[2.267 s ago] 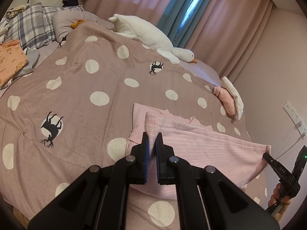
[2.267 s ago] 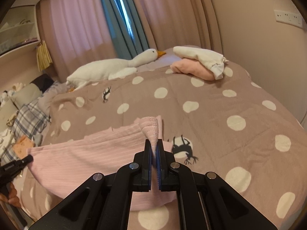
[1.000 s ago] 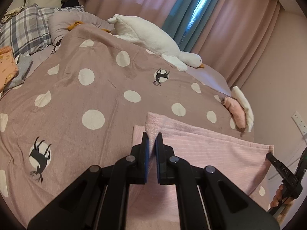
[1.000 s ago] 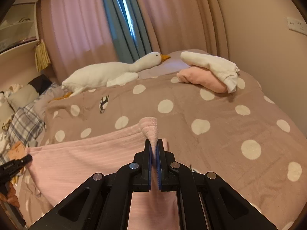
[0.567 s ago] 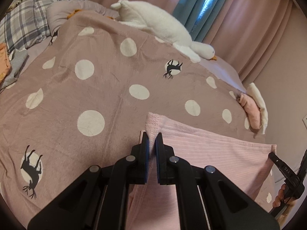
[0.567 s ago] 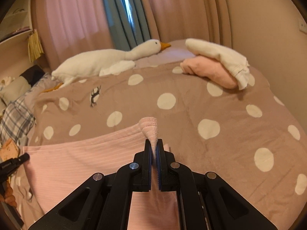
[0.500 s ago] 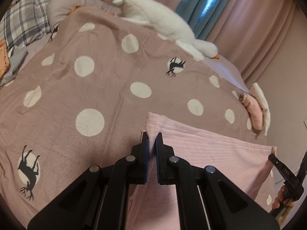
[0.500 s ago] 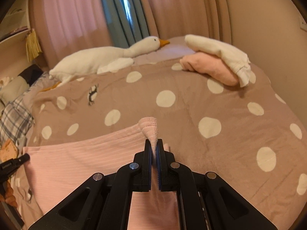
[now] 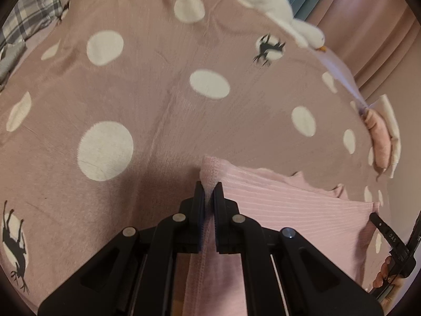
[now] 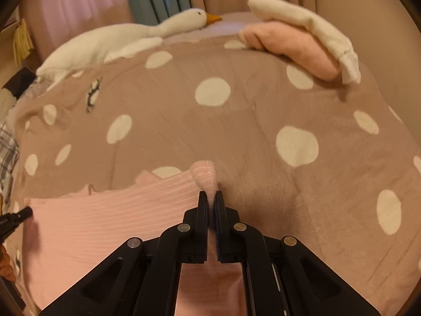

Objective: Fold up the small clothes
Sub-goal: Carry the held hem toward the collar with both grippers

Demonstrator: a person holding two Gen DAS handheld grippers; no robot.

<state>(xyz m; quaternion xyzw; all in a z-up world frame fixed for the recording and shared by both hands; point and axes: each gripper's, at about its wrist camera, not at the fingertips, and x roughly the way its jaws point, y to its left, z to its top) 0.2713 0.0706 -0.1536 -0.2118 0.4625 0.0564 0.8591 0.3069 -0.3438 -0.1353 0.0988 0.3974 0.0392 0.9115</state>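
Note:
A pink ribbed garment (image 9: pixel 294 210) is stretched between my two grippers, low over the dotted bedspread (image 9: pixel 147 100). My left gripper (image 9: pixel 208 188) is shut on its left hem corner. My right gripper (image 10: pixel 211 197) is shut on the other hem corner, and the cloth (image 10: pixel 110 218) spreads to the left in the right wrist view. Edges of the garment's lower layer peek out beyond the held edge. The right gripper also shows at the right edge of the left wrist view (image 9: pixel 392 239).
A white goose plush (image 10: pixel 118 39) lies at the far side of the bed. A folded pink and cream pile (image 10: pixel 302 36) sits at the far right. Plaid bedding (image 9: pixel 34 13) lies at the far left. Curtains hang behind the bed.
Both grippers have moved forward and down toward the bedspread, carrying the garment's held edge over its lower layer. Both stay shut on the hem corners.

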